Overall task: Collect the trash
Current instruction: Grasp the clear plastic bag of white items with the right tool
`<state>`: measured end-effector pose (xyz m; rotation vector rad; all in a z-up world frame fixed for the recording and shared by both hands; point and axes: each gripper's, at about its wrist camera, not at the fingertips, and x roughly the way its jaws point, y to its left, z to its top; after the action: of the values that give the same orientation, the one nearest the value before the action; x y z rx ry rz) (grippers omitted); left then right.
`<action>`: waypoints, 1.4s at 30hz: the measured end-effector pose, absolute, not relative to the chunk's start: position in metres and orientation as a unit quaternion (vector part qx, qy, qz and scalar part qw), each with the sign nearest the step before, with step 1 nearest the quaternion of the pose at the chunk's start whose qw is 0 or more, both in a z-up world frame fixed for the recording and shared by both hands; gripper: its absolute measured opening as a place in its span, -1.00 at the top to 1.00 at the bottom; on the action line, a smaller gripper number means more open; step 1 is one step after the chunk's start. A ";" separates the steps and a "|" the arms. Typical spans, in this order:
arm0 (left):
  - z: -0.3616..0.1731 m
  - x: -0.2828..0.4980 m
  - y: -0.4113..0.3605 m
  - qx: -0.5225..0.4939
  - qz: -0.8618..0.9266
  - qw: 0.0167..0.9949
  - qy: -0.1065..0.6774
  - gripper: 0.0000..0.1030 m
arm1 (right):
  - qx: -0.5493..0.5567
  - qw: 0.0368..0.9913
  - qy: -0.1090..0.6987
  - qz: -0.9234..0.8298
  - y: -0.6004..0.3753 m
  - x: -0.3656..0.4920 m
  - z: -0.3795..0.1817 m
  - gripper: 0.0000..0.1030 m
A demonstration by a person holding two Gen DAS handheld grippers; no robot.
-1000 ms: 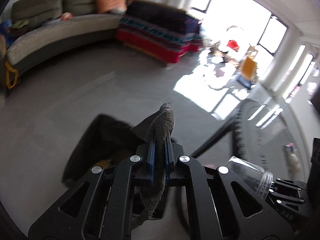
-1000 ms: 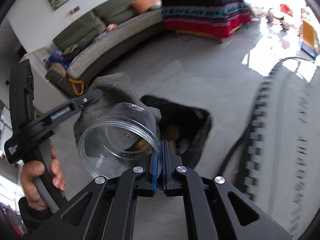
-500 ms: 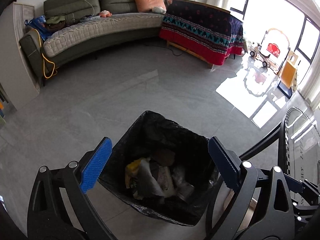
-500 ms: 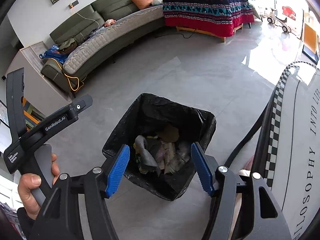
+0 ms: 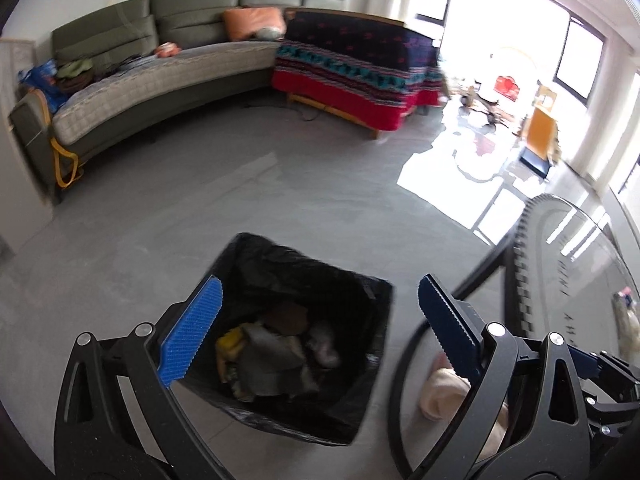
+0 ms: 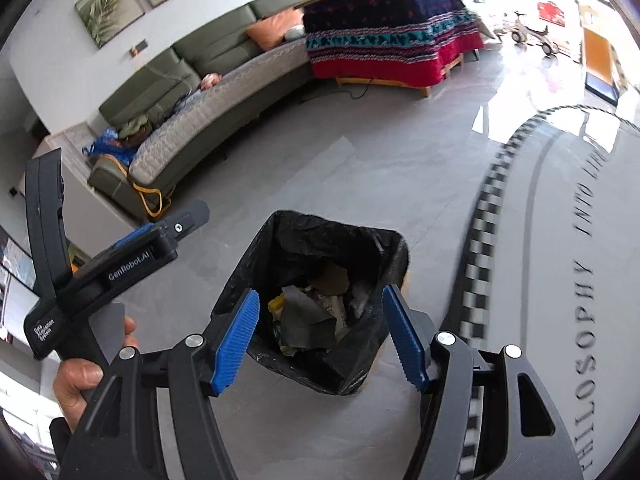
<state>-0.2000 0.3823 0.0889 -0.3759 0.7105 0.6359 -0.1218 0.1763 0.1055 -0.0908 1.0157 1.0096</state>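
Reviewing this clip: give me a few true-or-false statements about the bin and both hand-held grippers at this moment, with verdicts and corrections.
1. The left hand-held gripper is clamped on a grey cloth. False: its jaws stand wide apart with nothing between them.
2. The trash bin is lined with a black bag. True.
3. The bin is empty. False: a grey cloth, paper scraps and something yellow lie inside it.
4. The right hand-held gripper holds nothing. True: its blue pads are apart, with the bin seen below between them.
5. The bin stands on the sofa. False: it stands on the grey floor, well apart from the sofa.
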 end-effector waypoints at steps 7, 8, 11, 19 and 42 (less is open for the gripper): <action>0.105 -0.162 0.316 -0.154 0.233 0.900 0.334 -0.85 | -0.020 0.790 0.449 0.417 0.107 -0.105 0.114 -0.26; 0.106 -0.158 0.307 -0.152 0.226 0.903 0.333 -0.85 | -0.020 0.796 0.445 0.409 0.098 -0.104 0.115 -0.26; 0.110 -0.138 0.273 -0.140 0.188 0.913 0.334 -0.85 | -0.022 0.816 0.434 0.381 0.062 -0.095 0.119 -0.26; 0.114 -0.077 0.175 -0.105 0.089 0.929 0.344 -0.85 | -0.003 0.853 0.432 0.292 -0.037 -0.059 0.118 -0.26; 0.086 0.072 -0.008 -0.036 -0.038 0.919 0.392 -0.85 | 0.075 0.883 0.454 0.091 -0.222 0.087 0.074 -0.15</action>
<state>0.0716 -0.0075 0.0864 -0.0732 0.8050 -0.0786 0.0870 -0.2216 0.0740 0.1554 0.9454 0.1896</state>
